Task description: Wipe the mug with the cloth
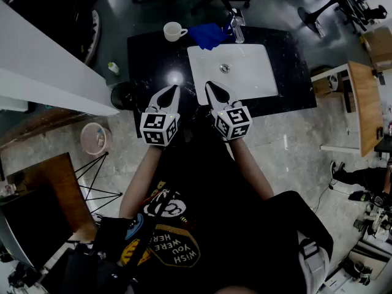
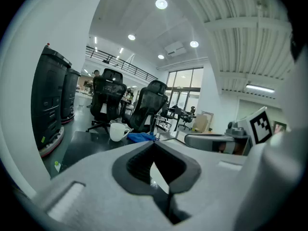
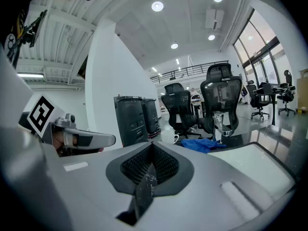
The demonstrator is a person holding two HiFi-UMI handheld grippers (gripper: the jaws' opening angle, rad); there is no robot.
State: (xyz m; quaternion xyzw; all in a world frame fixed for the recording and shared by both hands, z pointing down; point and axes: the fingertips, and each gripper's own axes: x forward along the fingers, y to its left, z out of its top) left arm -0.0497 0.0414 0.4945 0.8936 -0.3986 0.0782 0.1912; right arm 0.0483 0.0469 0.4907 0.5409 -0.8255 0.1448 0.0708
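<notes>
While both pairs of fingers are shut on nothing, the left gripper [image 1: 175, 89] and the right gripper [image 1: 208, 86] hover side by side over the near edge of the table [image 1: 147, 60], tips aimed at its far edge. Straight ahead at that far edge stands the mug [image 1: 174, 31], in line with the left gripper. The cloth [image 1: 208, 35] lies just beside it, in line with the right gripper and beyond the sink [image 1: 245, 72].

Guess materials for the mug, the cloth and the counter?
Mug: probably glazed ceramic; it is plain white and smooth, with a loop handle.
Cloth: soft fabric, maybe microfibre; it is blue and matte, and lies crumpled in loose folds.
Counter: polished stone or a lookalike; it is black and glossy, with a bright glare spot on its surface.
Look alone confirms none of these.
</notes>
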